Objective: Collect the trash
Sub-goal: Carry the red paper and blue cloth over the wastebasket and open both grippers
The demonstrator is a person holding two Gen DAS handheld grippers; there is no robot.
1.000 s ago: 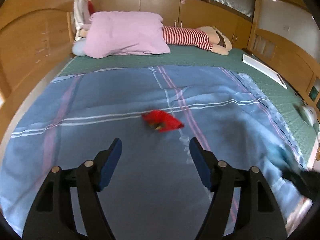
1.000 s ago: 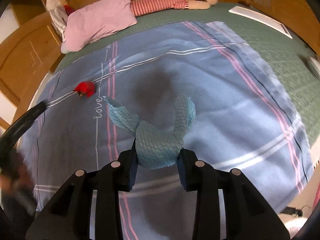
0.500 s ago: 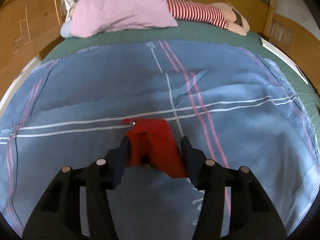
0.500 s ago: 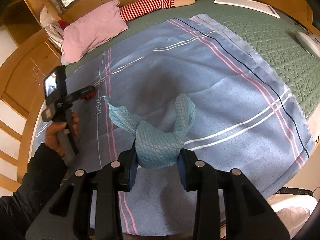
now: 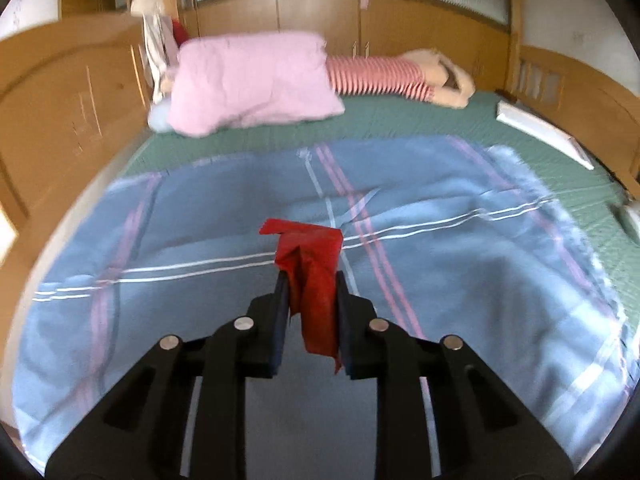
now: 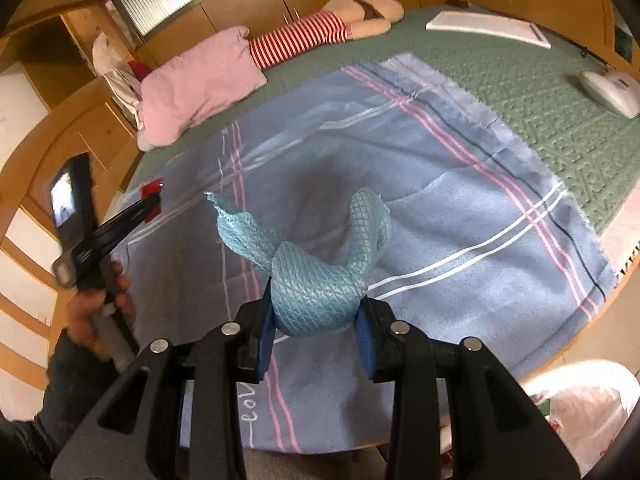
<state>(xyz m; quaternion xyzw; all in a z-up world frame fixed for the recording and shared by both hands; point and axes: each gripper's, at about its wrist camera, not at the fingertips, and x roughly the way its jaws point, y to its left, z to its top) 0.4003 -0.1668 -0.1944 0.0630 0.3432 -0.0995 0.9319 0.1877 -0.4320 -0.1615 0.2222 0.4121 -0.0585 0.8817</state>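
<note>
The left tool [image 5: 310,280], open above the bed a second ago, is closing on the red wrapper [image 5: 314,264], while the right tool [image 6: 316,312] still grips the knotted blue cloth [image 6: 316,292], so both pieces are collected.

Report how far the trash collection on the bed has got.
Both visible scraps are picked up. The right gripper is clamped on the knotted teal mesh cloth; the left gripper is closing on the crumpled red paper wrapper, lifted off the blue plaid blanket. Left: dropping both, perhaps into the white plastic bag.
</note>
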